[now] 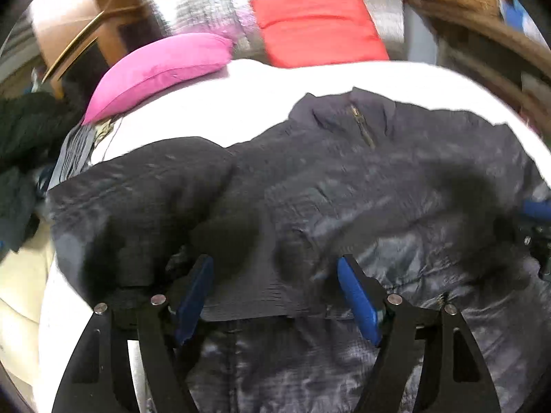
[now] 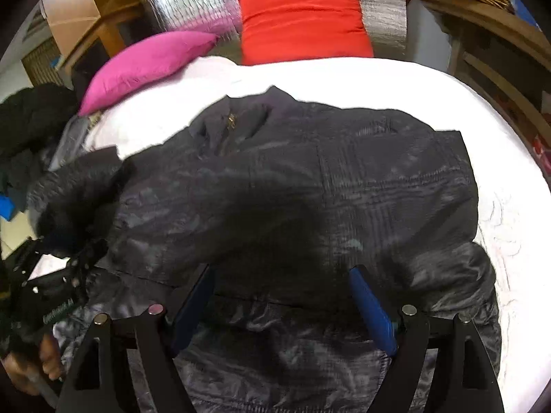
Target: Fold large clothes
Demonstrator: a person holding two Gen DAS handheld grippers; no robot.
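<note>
A dark quilted jacket lies spread on a white bed, collar and zipper toward the pillows, one part folded over its left side. The left gripper hovers over the near hem with its blue fingers spread wide, gripping nothing. The right gripper likewise stands spread above the cloth. A pink pillow and a red cushion sit at the head. More dark clothes are piled at the left.

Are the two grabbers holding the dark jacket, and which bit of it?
Nothing is held. The left gripper and the right gripper both stand open over the dark jacket, their blue pads apart and pinching no cloth.
</note>
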